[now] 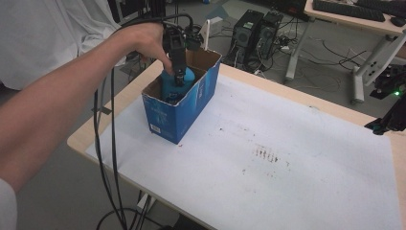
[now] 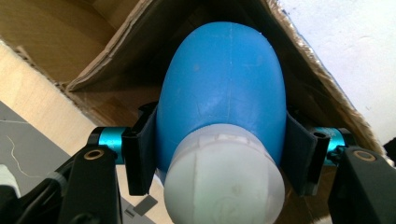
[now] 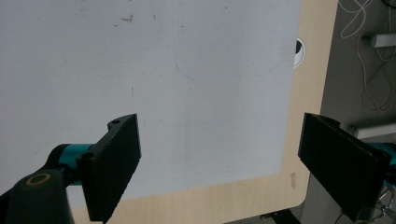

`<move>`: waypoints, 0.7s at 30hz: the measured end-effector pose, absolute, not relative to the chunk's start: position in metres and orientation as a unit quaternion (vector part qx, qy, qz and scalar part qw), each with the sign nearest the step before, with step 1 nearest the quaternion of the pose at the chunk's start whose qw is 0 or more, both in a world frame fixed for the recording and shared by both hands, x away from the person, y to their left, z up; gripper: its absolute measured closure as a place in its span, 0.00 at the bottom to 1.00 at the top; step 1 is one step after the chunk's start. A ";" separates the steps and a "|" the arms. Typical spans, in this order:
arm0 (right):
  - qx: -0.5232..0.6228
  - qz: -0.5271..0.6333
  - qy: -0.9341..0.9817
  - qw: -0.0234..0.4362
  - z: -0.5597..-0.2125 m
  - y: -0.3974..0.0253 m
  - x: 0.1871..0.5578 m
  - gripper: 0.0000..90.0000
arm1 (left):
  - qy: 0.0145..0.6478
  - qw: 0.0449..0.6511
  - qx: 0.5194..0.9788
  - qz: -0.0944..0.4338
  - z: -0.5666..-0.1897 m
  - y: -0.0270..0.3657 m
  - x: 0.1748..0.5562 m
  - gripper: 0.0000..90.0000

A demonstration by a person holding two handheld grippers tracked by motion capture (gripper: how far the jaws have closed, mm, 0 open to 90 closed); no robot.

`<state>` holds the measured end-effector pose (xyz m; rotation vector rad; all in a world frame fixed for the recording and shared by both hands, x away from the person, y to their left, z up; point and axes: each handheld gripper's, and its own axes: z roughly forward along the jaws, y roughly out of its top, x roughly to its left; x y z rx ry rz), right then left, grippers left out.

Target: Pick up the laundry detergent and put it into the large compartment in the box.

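Note:
A blue bottle (image 1: 168, 85) with a white cap (image 2: 224, 182) stands inside an open blue cardboard box (image 1: 178, 115) at the table's far left. My left gripper (image 1: 179, 76) reaches down into the box and is shut on the bottle; in the left gripper view (image 2: 219, 156) its black pads (image 2: 140, 154) press both sides of the blue body just above the cap. The right gripper (image 3: 219, 163) hangs open over the white sheet (image 3: 140, 70) near a table corner, with nothing between its fingers.
A white sheet (image 1: 268, 158) covers most of the wooden table (image 1: 86, 136), with dark smudges (image 1: 265, 155) near its middle. Black cables (image 1: 103, 158) trail off the left edge. Computer towers (image 1: 253, 33) and another desk (image 1: 344, 17) stand on the floor behind.

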<state>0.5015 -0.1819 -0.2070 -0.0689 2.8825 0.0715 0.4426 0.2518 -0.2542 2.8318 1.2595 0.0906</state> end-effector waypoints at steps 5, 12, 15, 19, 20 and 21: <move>-0.025 0.027 0.991 0.129 -0.208 -0.181 0.502 0.14 | 0.406 0.018 0.913 0.030 -0.260 0.252 0.443 0.42; -0.020 0.025 0.991 0.126 -0.210 -0.182 0.501 0.14 | 0.404 0.019 0.914 0.030 -0.271 0.250 0.442 0.42; -0.021 0.025 0.992 0.125 -0.210 -0.183 0.502 0.14 | 0.402 0.015 0.915 0.033 -0.271 0.247 0.442 0.42; -0.018 0.028 0.992 0.125 -0.211 -0.183 0.502 0.14 | 0.402 0.015 0.915 0.035 -0.272 0.247 0.442 0.42; -0.020 0.027 0.991 0.126 -0.211 -0.183 0.502 0.14 | 0.402 0.016 0.915 0.033 -0.272 0.249 0.441 0.42; -0.020 0.028 0.992 0.125 -0.211 -0.183 0.502 0.14 | 0.403 0.017 0.915 0.034 -0.272 0.250 0.441 0.42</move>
